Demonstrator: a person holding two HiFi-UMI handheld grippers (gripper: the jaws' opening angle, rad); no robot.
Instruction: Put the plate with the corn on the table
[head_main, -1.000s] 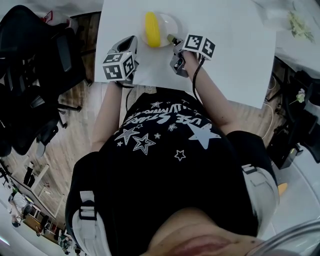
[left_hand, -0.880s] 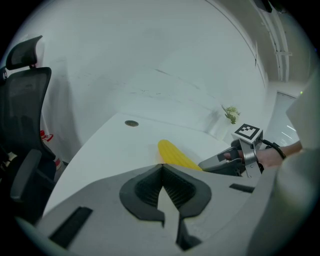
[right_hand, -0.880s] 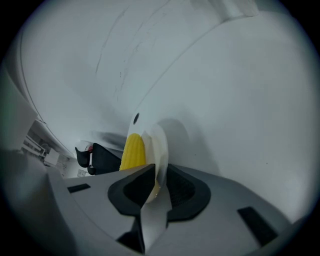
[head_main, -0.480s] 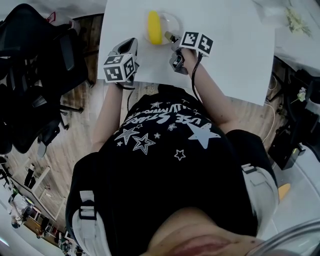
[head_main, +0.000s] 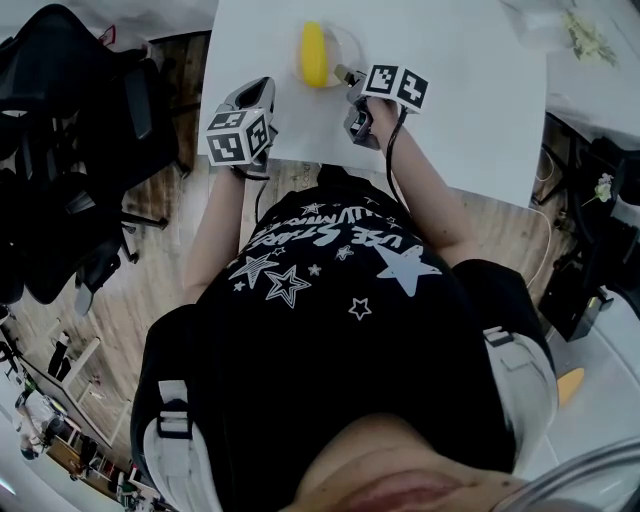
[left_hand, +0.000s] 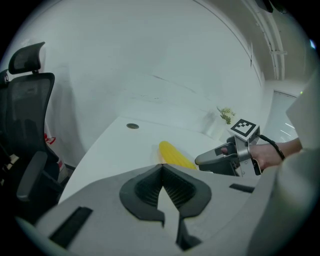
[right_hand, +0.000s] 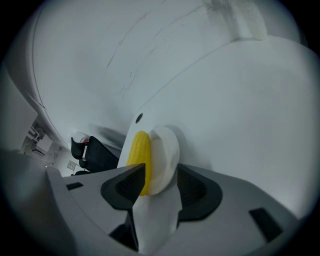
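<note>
Holding a two-jaw gripper in each hand, a person in a black shirt printed with white stars faces a white rectangular table. A round white plate sits on the tabletop, in its left half and toward the far edge. A yellow corn cob lies on the plate's left part, running lengthwise from near to far.

The right gripper points down at the plate from the near right. Its jaws have just been opening and now stand wide apart, with the plate's near rim between them. In the right gripper view the cob lies just beyond the left jaw tip.

The left gripper hangs over the table's near left edge, to the left of the plate and apart from it. Its jaws are closed tip to tip, with nothing between them. Seen from the left gripper view, the cob lies beyond the closed jaws and the right gripper reaches in from the right.

A small dark round hole marks the tabletop toward its far left. A pale green sprig stands farther off on the right. A black office chair stands on the wooden floor to the left of the table.
</note>
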